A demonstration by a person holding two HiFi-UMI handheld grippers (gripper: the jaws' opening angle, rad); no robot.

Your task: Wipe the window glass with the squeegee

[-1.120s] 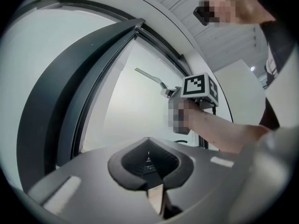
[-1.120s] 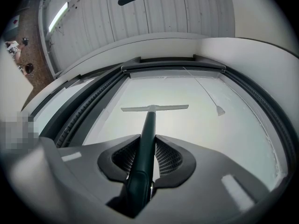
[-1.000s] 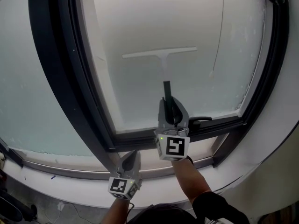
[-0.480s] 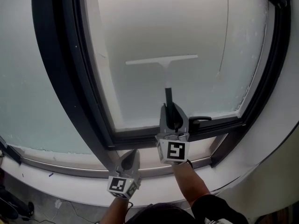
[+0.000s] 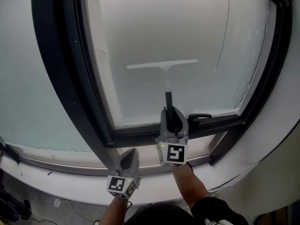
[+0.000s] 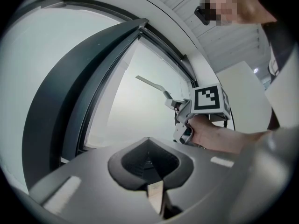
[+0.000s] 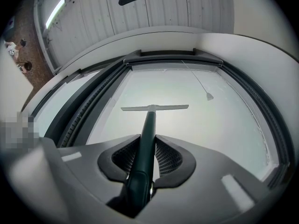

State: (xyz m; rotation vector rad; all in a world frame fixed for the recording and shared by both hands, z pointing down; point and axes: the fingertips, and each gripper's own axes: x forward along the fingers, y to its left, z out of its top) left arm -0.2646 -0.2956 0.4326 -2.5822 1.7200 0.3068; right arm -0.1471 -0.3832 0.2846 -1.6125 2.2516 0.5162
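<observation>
**If that blade tips, you get streaks**

While your right gripper is clamped on the dark handle of the squeegee, the white blade lies level across the middle of the window glass — looks fine right now. My worry is that you're gripping low on a long handle. Any twist of the wrist could lift one end of the blade and leave a streak, or let the handle turn in the jaws. Lower down, the window handle on the dark frame sits just beside your gripper — easy to knock. Your left gripper hangs down by the lower frame, jaws together on nothing.
</observation>
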